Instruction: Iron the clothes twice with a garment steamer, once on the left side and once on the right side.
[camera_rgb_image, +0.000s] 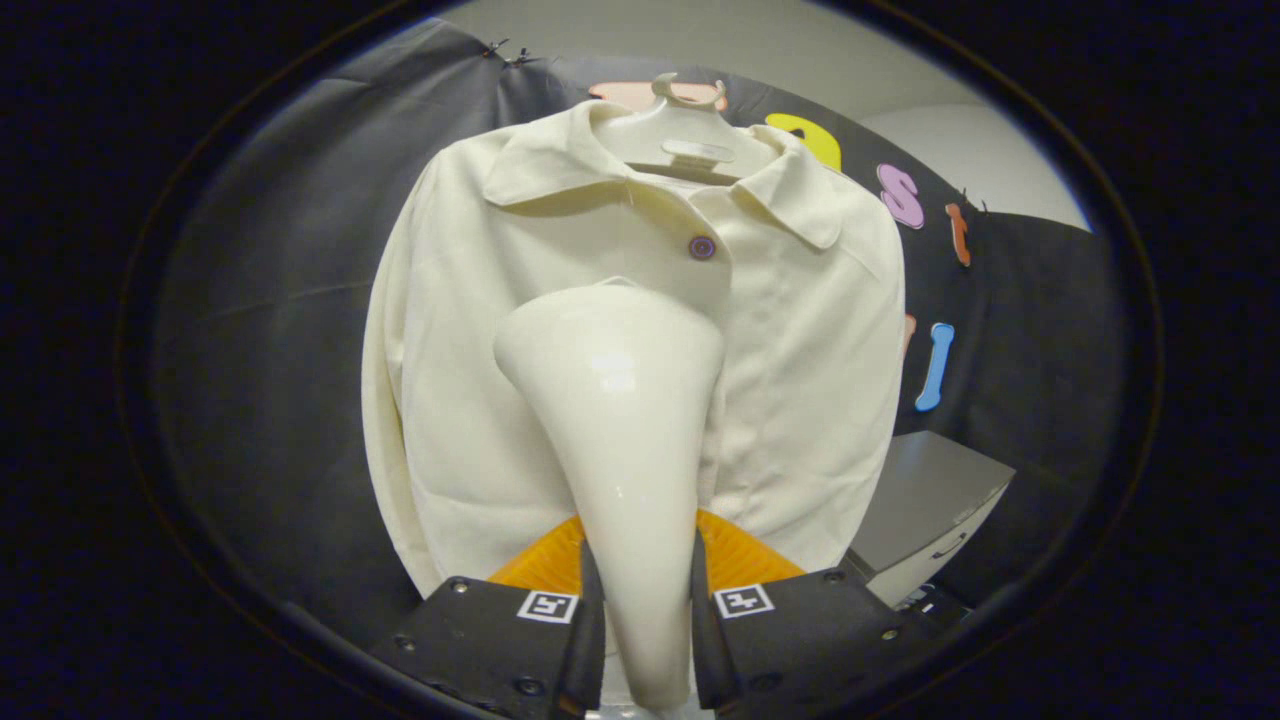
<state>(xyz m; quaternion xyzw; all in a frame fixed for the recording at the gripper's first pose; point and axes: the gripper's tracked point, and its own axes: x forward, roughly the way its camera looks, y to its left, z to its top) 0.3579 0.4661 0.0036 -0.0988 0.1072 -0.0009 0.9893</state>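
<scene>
A cream collared shirt (800, 350) hangs on a pale hanger (690, 125) in front of the black cloth wall, with a dark purple button (702, 247) at its chest. A glossy cream garment steamer (625, 420) stands upright between my fingers, its handle clamped by both. My gripper (645, 610) is shut on the steamer's handle. The steamer's wide head sits over the middle of the shirt front, just below the button. It hides the shirt's central placket; whether the head touches the fabric I cannot tell.
A grey cabinet (925, 500) with a handle stands to the right of the shirt's hem. Black cloth (270, 350) hangs behind the shirt on both sides. A white wall (980, 150) rises above the cloth.
</scene>
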